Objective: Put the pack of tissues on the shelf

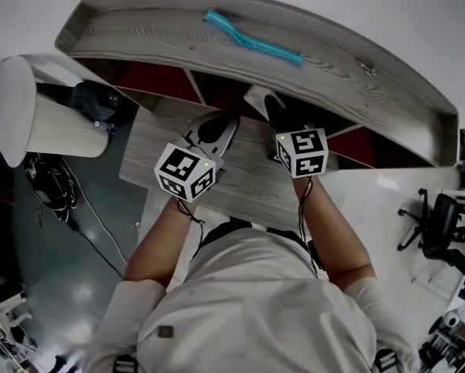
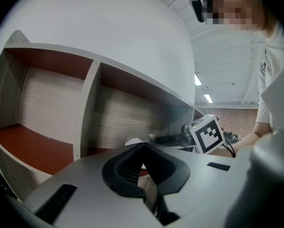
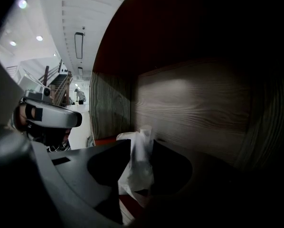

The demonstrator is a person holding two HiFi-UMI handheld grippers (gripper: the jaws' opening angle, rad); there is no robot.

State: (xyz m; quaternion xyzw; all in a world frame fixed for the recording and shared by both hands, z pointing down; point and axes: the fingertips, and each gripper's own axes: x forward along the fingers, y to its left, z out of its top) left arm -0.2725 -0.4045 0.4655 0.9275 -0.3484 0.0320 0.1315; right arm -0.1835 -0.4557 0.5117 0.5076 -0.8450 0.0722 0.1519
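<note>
The pack of tissues point(image 3: 138, 167), in crinkled white wrap, sits low in a dark compartment of the shelf point(image 1: 217, 45), near its red floor and wood-grain back wall. My right gripper point(image 3: 142, 144) reaches into that compartment; its jaws stand a little apart on either side of the pack's upright flap, open. In the left gripper view a white corner of the pack point(image 2: 132, 140) shows by the right gripper's tips point(image 2: 151, 138). Outside the shelf, in front of the neighbouring compartment, my left gripper point(image 2: 143, 148) hangs shut and empty. From the head both grippers point(image 1: 229, 123) point(image 1: 267, 103) point under the shelf top.
A turquoise ribbed strip point(image 1: 252, 41) lies on the curved wood-grain shelf top. A wooden board point(image 1: 248, 181) lies below the grippers. A white cylinder point(image 1: 30, 115) stands at the left, cables point(image 1: 57, 189) trail on the floor, and an office chair point(image 1: 442, 224) stands right.
</note>
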